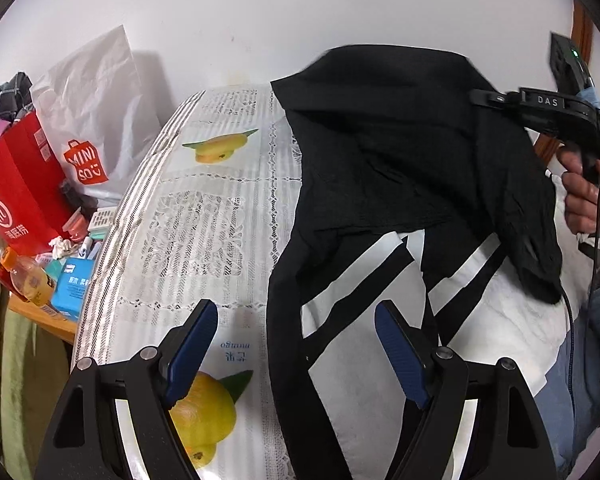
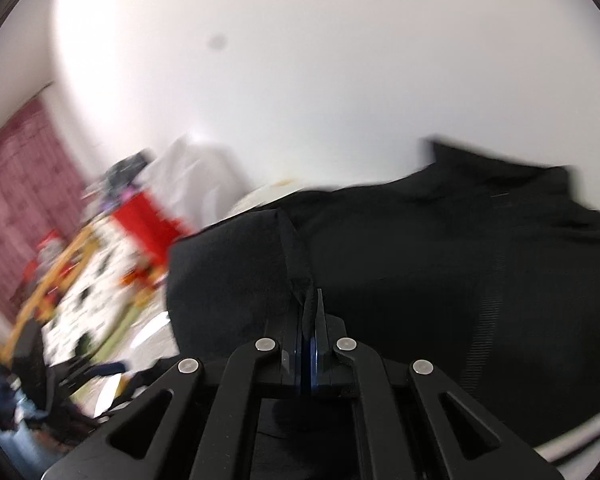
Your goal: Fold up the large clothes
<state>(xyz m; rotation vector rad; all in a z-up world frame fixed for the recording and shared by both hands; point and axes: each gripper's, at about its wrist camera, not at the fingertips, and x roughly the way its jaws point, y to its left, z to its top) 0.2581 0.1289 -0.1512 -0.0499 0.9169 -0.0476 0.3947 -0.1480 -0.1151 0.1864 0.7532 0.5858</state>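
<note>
Nearest in the left wrist view: left claw [image 1: 296,344] released, blue pads spread wide, hovering just above the near end of the black-and-white garment [image 1: 380,184] and gripping nothing; beside it on the left, a lemon print [image 1: 204,412] on the lace-patterned cloth [image 1: 204,232] covering the counter [image 1: 100,304].

In the blurred right wrist view: right claw [image 2: 309,312] clenched on a pinched ridge of black fabric, lifting that part of the garment clear of the surface; seen from the left view as a black handle held in a hand [image 1: 584,196] at the garment's right edge.

Garment spread over the right half of the counter, white-striped portion near, plain black portion farther toward the wall; long axis running roughly near to far, raised far edge pointing at the wall; which end is collar or hem, impossible to tell.

Judged step: carrying one side over for a fold, probably an early one. Next move likely calls for closing the free claw on the near edge, then moving both together, keeping the cloth taut to avoid bunching.

Farther left, beyond the counter edge: red bag [image 1: 16,192], white Miniso bag [image 1: 92,120], drink bottle [image 1: 28,276].
</note>
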